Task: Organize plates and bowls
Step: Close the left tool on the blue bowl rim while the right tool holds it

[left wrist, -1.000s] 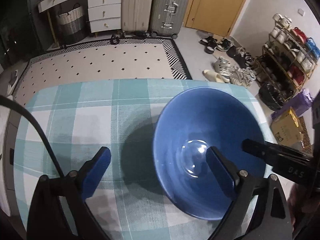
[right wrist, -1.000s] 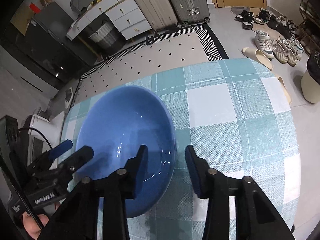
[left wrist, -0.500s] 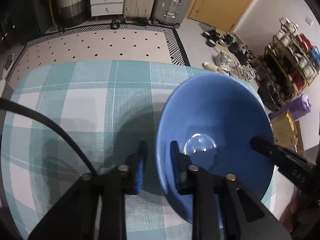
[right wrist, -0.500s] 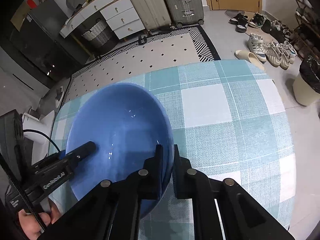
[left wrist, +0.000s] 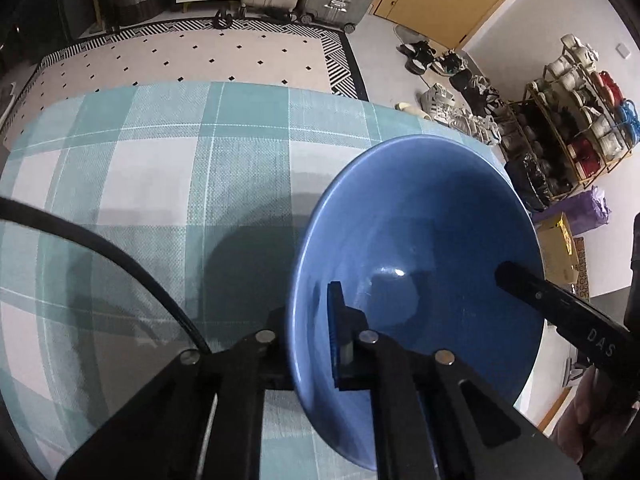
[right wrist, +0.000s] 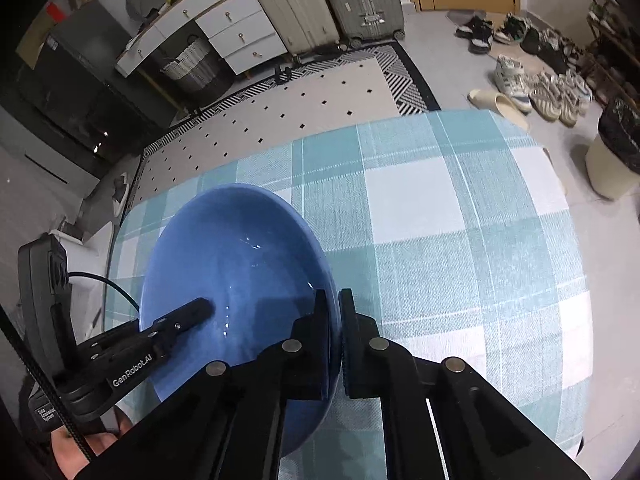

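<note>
A large blue bowl point(left wrist: 420, 240) is held above the table with the teal checked cloth point(left wrist: 160, 168). My left gripper point(left wrist: 310, 320) is shut on the bowl's left rim, one finger inside and one outside. My right gripper point(right wrist: 334, 316) is shut on the bowl's point(right wrist: 232, 272) right rim in the same way. In the left wrist view the right gripper's finger point(left wrist: 560, 308) reaches into the bowl from the right. In the right wrist view the left gripper's finger point(right wrist: 176, 320) reaches in from the left. The bowl is tilted and empty.
The checked cloth point(right wrist: 440, 220) covers the whole table. Beyond the far edge are a patterned rug point(left wrist: 192, 56), suitcases point(right wrist: 320, 0), drawers, shoes point(right wrist: 540, 88) and a shoe rack point(left wrist: 580, 112). A bin point(right wrist: 612, 160) stands right of the table.
Both grippers closed from open onto opposite rims of the blue bowl. The bowl has since risen and tilted above the cloth.
</note>
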Demonstrator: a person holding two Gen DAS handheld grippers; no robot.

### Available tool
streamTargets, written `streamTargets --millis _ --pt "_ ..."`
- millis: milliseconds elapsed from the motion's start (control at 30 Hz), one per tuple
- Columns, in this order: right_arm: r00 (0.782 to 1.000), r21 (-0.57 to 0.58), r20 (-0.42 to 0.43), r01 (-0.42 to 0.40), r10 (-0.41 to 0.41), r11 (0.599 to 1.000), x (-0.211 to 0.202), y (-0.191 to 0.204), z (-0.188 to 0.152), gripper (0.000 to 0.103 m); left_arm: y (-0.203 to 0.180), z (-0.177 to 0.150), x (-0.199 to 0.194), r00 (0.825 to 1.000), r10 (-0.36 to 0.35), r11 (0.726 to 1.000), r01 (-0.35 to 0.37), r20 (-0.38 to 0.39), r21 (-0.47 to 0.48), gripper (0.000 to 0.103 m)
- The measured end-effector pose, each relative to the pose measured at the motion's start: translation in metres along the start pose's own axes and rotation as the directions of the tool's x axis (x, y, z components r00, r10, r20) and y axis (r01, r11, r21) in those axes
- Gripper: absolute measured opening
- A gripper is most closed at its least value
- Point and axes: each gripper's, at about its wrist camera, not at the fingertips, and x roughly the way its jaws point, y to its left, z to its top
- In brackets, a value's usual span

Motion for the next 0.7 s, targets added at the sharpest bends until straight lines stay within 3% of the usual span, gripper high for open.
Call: streamTargets --millis 300,700 --pt "0.996 0.102 -0.066 -0.047 0.054 0.994 -0.008 -0.01 -0.001 0.004 -0.009 -0.002 -0.022 1.0 0.0 1.0 0.0 -0.026 -0.003 0.007" --pt "0.996 0.146 -0.054 -0.066 0.074 0.987 -0.041 -0.01 -0.015 0.004 -0.02 -0.014 -0.054 1.0 0.003 1.0 -0.003 -0.01 0.02 0.007"
